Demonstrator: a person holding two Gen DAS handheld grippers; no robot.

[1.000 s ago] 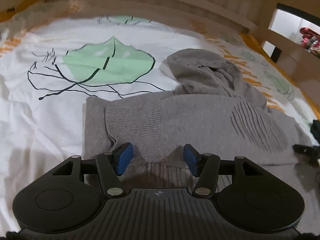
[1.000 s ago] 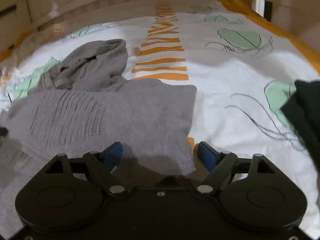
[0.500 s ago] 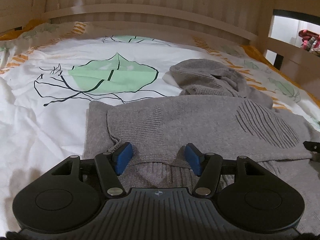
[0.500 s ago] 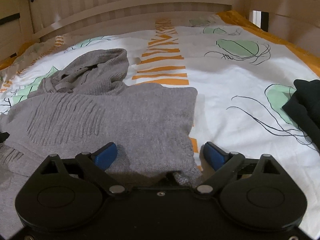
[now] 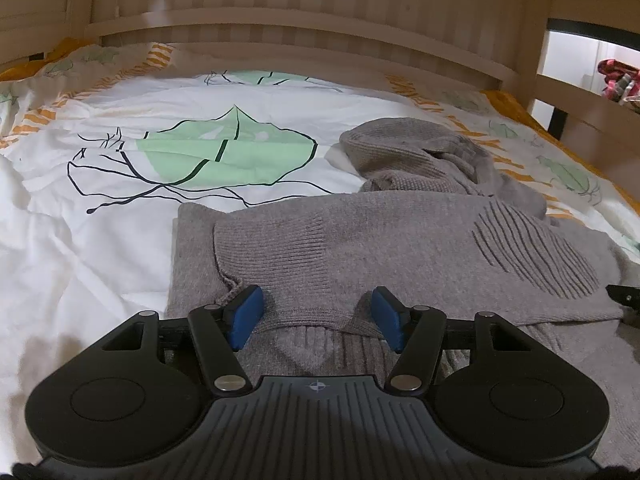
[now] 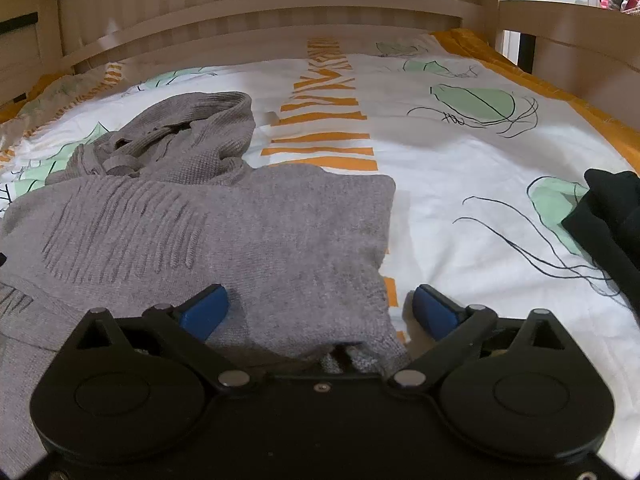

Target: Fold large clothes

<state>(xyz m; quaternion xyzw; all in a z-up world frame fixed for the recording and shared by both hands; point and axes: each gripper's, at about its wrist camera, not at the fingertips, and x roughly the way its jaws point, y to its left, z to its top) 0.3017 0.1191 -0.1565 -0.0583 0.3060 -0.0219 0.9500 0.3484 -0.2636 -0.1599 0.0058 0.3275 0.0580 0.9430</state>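
Left tongs: stood about half open over the near folded edge of the grey hooded sweater, pads clear of the knit, gripping nothing.
Right tongs: were opening wide, the sweater's near right corner lying between the pads, unpressed.
Sweater: lay on the bed's leaf-print duvet, folded across, hood bunched at the far side.
Dark garment: sat well apart at the right edge.
Risk: likely the loose knit snags on a pad as the tongs withdraw, dragging the fold open; the bunched hood could leave it lumpy.
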